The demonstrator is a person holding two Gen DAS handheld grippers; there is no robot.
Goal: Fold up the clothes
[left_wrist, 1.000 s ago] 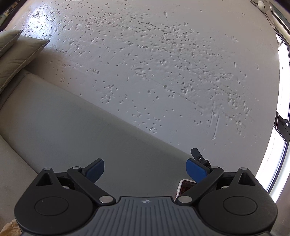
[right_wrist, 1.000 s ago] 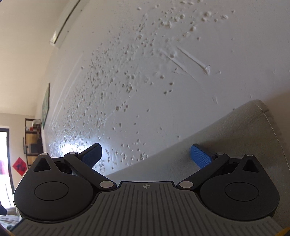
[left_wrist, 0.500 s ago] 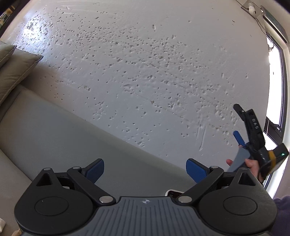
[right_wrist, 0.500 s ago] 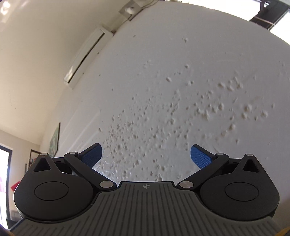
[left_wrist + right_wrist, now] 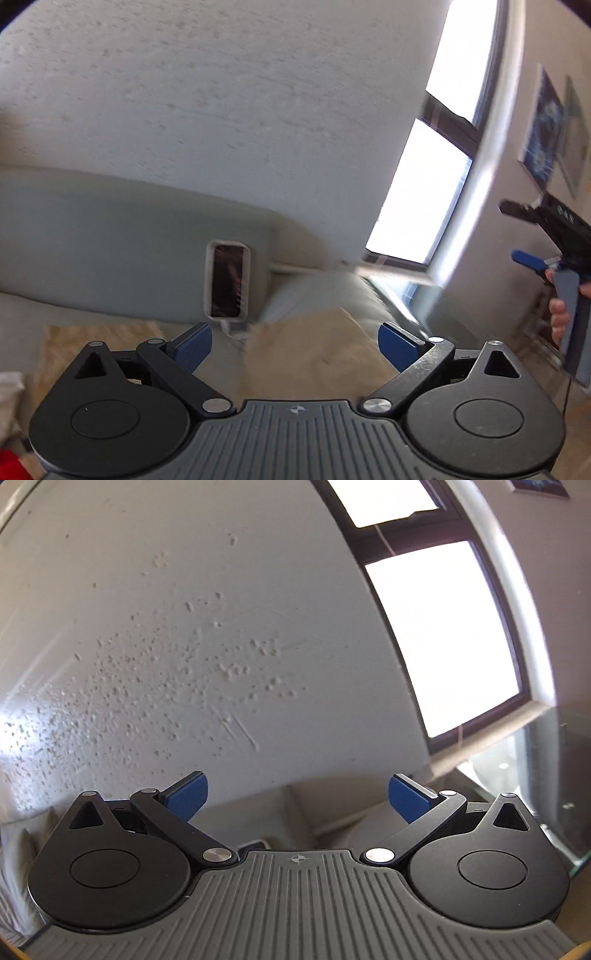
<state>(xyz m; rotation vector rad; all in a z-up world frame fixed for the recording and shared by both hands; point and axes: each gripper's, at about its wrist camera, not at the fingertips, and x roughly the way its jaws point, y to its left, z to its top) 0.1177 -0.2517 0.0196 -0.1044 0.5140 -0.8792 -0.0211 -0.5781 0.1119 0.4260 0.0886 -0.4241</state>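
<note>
Showing a pale grey fabric sofa (image 5: pixel 110 229) running along a pitted white wall (image 5: pixel 221 92), with flat tan cloth (image 5: pixel 317 354) lying on the seat, blurred, so its folds cannot be read. A phone in a pale case (image 5: pixel 227 282) is leaning on the backrest. The left hand-held gripper (image 5: pixel 295 345) is hovering above the cloth, jaws wide apart and empty. The right hand-held gripper (image 5: pixel 297 799) is pointing at the wall, equally wide and empty. Judging cautiously, this fits either approaching a garment or leaving one already laid flat.
</note>
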